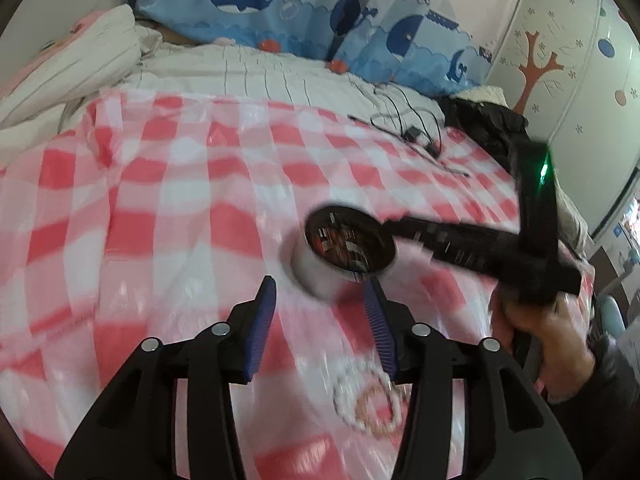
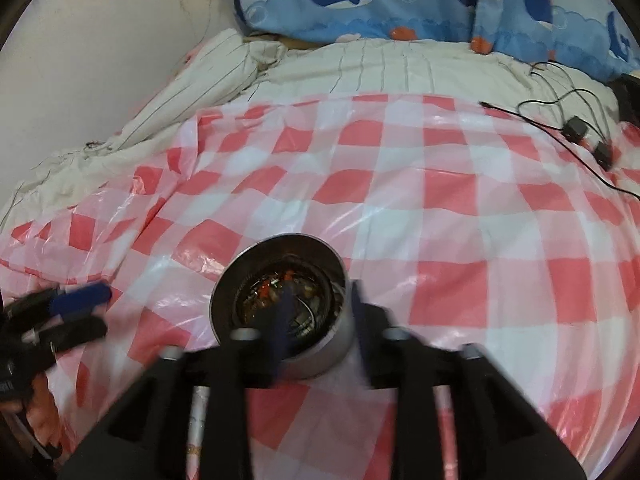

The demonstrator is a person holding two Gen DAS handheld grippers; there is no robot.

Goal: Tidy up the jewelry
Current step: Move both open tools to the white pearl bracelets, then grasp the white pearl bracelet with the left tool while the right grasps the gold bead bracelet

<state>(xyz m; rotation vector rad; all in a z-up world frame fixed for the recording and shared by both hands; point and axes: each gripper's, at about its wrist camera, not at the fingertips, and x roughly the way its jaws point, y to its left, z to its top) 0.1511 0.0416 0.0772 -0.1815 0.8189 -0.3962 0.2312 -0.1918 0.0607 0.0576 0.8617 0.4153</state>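
- The left gripper (image 1: 322,316) stands part open with nothing between its blue pads; the bracelets (image 1: 366,400) lie on the cloth just under its right finger, loose and not gripped.
- Just ahead of it stands the tin (image 1: 344,256), round and open-topped, with small bits already inside.
- The right gripper (image 2: 320,328) straddles the near wall of the tin, one finger inside the rim, one outside. The picture is blurred, so I judge its jaws slack rather than pinching, but I can't be sure the pads are clear of the wall.
- The left gripper's tips sit off to its left, well apart from the tin.
- Both stand on a checked plastic sheet (image 2: 440,200) spread over soft bedding, with cables (image 2: 576,132) far beyond.
- Risks, as I judge them: if the right finger drags on the rim as it lifts out, the tin could tip on this soft bed and spill.
- The sheet is slick and wrinkled; the left pads may pinch plastic along with the beads, or take only one bracelet.
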